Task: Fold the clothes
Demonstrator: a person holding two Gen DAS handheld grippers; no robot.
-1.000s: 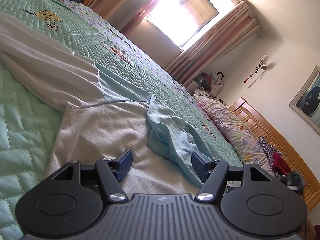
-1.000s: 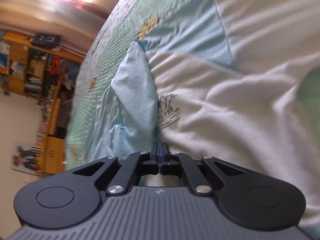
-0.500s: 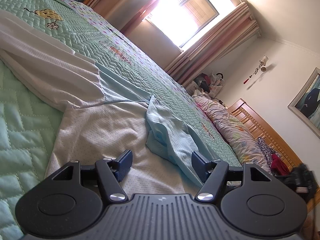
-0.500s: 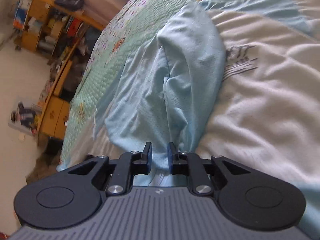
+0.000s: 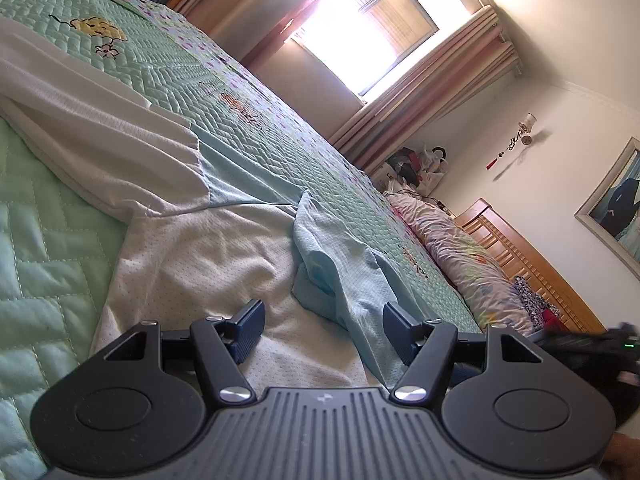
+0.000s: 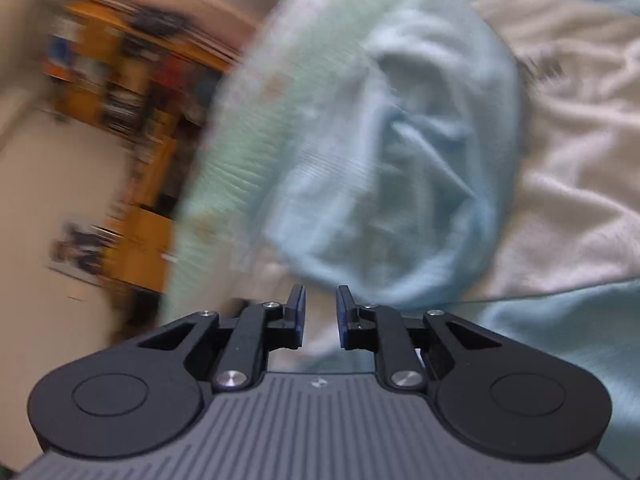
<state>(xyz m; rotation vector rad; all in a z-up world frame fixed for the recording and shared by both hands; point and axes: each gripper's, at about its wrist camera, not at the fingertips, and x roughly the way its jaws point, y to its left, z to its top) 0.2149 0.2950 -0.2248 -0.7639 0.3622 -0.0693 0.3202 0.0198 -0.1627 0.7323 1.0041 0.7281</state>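
A white shirt (image 5: 208, 264) with light blue sleeves lies spread on the bed. One blue sleeve (image 5: 340, 264) is folded in over the white body, bunched and creased. My left gripper (image 5: 322, 312) hovers open just over the shirt, one finger above the white cloth and the other beside the sleeve's lower end. In the blurred right wrist view, the same blue sleeve (image 6: 400, 140) fills the middle, with the white body (image 6: 572, 160) to its right. My right gripper (image 6: 320, 294) stands open by a narrow gap near the sleeve's near end, with nothing pinched between its pads.
A green quilted bedspread (image 5: 48, 264) covers the bed. A flowered pillow (image 5: 460, 248) and a wooden headboard (image 5: 520, 252) lie at the far right. A bright window (image 5: 372, 28) is behind the bed. Wooden shelves (image 6: 132, 80) stand off the bed's edge.
My right gripper went from shut to a narrow opening and swung from the white shirt front over to the blue sleeve. Its view is now blurred. My left gripper stayed put.
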